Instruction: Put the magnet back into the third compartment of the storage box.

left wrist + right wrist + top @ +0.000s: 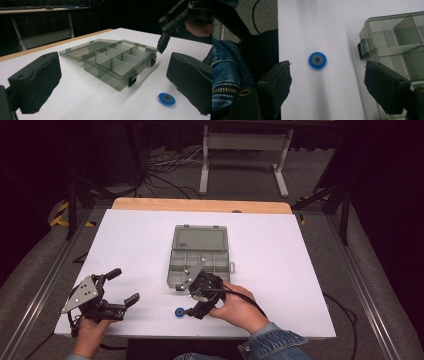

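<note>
Blue disc: a small round blue disc (179,312) with a grey centre lies flat on the white table (280,270), low and a little left of centre in the high view, just off the near edge.
Disc and right tongs: in the right gripper view the disc (317,60) sits near the middle of the frame, on bare table beyond the two black pads and between their lines, touching neither.
Right tongs: the right gripper (196,307) is held by a hand with a denim sleeve at the lower centre of the high view, just right of the disc; its jaws stand apart with only table between them.
Right pads: one pad (275,83) is at the lower left of the right gripper view, the other at the lower right over the corner of the box.
Left tongs: the left gripper (126,287) rests at the lower left of the high view, well apart from the disc; its jaws are spread wide and hold nothing.
Disc from the left tongs: in the left gripper view the disc (166,98) lies at the lower right, near the right-hand pad but not touching it.
Box: a grey see-through plastic box (199,262) with its lid laid open sits at the middle of the table; its compartments (120,62) are divided by thin walls, and two black latches show on the near side.
Box and disc: the disc lies just outside the box, near its latched side.
</note>
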`<action>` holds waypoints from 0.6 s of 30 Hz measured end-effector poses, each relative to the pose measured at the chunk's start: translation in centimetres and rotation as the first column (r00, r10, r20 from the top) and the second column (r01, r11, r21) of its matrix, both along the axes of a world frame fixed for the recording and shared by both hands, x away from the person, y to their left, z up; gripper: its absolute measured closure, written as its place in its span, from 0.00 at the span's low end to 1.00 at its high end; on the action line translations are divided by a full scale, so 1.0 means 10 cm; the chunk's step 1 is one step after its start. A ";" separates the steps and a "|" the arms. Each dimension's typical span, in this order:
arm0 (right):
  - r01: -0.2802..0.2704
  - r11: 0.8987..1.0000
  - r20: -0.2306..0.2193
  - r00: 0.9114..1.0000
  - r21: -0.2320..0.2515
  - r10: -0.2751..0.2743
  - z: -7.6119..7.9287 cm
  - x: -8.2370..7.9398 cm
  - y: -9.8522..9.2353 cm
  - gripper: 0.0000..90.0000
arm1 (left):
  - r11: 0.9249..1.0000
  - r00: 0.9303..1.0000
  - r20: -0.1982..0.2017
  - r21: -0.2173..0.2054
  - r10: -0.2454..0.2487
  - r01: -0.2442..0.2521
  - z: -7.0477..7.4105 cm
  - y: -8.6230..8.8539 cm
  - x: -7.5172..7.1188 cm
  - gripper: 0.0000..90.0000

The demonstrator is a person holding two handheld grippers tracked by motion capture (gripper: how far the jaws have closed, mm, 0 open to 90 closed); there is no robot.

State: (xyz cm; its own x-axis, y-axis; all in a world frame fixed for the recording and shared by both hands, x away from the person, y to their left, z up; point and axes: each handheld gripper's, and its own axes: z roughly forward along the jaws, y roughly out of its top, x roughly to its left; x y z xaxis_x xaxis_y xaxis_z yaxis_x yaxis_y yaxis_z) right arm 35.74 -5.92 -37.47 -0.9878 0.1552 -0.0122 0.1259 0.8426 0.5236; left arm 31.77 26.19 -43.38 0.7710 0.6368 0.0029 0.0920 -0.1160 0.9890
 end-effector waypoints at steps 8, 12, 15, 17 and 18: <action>-0.025 0.999 -0.035 0.999 -0.048 0.024 -0.16 0.01 0.15 0.28 | 1.000 1.000 0.001 0.000 0.008 -0.008 0.00 0.03 -0.03 0.00; -0.032 0.998 -0.039 0.999 -0.060 0.029 -0.21 0.02 0.20 0.29 | 1.000 1.000 0.003 0.005 0.007 -0.007 0.00 0.02 -0.02 0.00; -0.035 0.997 -0.047 0.998 -0.075 0.032 -0.26 0.01 0.25 0.31 | 1.000 1.000 0.001 0.003 0.007 -0.007 0.00 0.02 -0.02 0.00; -0.046 0.995 -0.047 0.998 -0.084 0.042 -0.30 0.01 0.28 0.31 | 1.000 1.000 0.000 0.002 0.007 -0.007 0.00 0.03 -0.02 0.00; -0.046 0.995 -0.047 0.998 -0.084 0.042 -0.30 0.01 0.28 0.31 | 1.000 1.000 0.000 0.002 0.007 -0.007 0.00 0.02 -0.02 0.00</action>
